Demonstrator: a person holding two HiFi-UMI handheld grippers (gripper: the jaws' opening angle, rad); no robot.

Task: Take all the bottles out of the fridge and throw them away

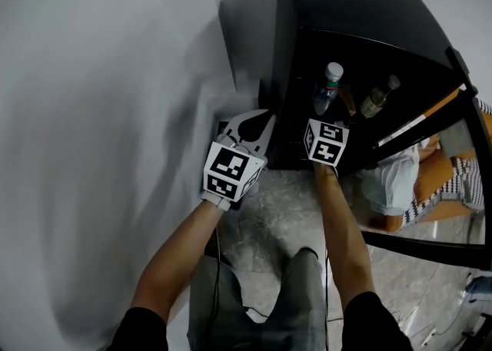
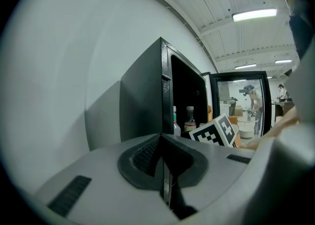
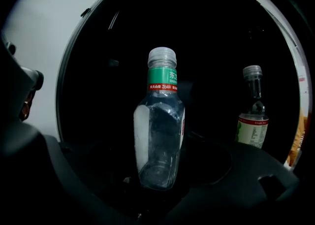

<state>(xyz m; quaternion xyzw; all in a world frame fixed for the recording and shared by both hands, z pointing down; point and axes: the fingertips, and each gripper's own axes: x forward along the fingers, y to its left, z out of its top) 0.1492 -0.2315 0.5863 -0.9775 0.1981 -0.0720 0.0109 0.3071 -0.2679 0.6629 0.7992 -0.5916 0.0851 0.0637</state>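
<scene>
Nearest the head camera, the person's left forearm (image 1: 181,253) and right forearm (image 1: 342,226) stretch over a marbled floor (image 1: 284,203) toward a black fridge (image 1: 254,19) set against a white wall (image 1: 92,111), its glass door (image 1: 430,188) swung open to the right. From above, the left gripper (image 1: 261,120) sits outside the fridge by its left front corner, and only the marker cube (image 1: 327,142) of the other tool shows at the dark opening. The right gripper view looks into that dark interior: the right gripper (image 3: 152,197) has its fingers (image 3: 246,170) spread wide, and a clear bottle (image 3: 160,135) with a white cap and green band stands upright on the fridge floor with its base between them, neither finger visibly pressing on it. A second bottle (image 3: 253,120), dark-necked with a pale label, stands upright to its right and well clear of the fingers. The left gripper view alone shows the left fingers (image 2: 142,155) pressed together on nothing, the fridge from outside with both bottles in its opening, ceiling lights (image 2: 253,15), and people far off through the door glass
</scene>
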